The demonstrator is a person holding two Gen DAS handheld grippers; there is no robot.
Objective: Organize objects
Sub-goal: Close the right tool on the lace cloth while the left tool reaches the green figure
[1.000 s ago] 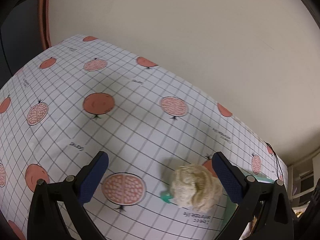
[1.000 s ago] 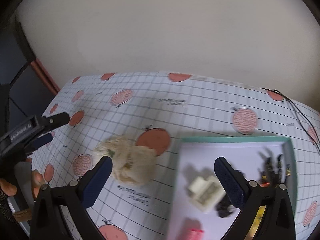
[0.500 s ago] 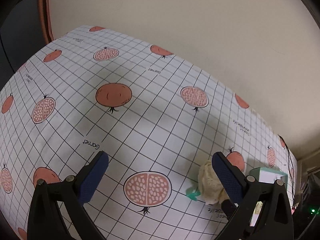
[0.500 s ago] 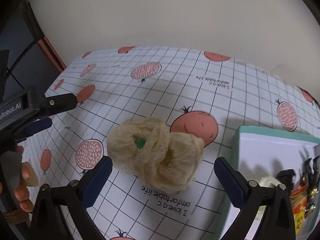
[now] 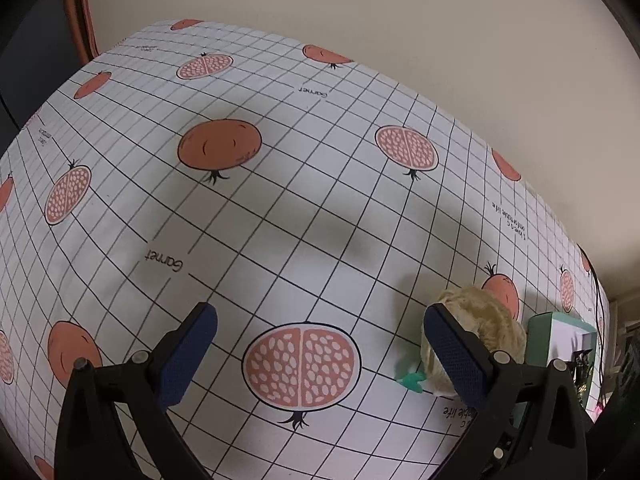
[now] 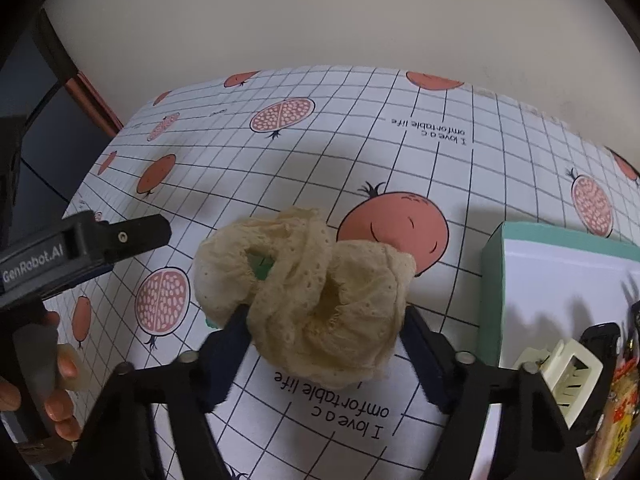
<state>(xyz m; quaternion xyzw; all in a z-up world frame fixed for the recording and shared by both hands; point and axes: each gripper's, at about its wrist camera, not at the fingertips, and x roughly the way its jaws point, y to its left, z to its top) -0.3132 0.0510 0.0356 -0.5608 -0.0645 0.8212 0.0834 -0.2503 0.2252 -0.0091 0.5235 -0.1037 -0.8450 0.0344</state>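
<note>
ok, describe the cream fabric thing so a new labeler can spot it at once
On the pomegranate-print tablecloth, look just left of the teal-rimmed tray. The scrunchie lies there between the right gripper fingers. It is the only soft, ruffled, cream lace bundle; the tray's items are hard.

Home table, pomegranate-print tablecloth [image 5: 320,220]

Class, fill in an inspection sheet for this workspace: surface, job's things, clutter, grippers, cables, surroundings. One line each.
Surface: white grid-pattern tablecloth with pomegranate prints.
Job's things: cream lace fabric scrunchie on the cloth, a green piece under it; teal-rimmed white tray holding a cream plastic hair claw and snack packets.
Clutter: nothing seen.
Grippers: left gripper open, empty; right gripper open, fingers either side of the scrunchie.
Cables: thin black cable at the cloth's far right.
Surroundings: plain beige wall.
</note>
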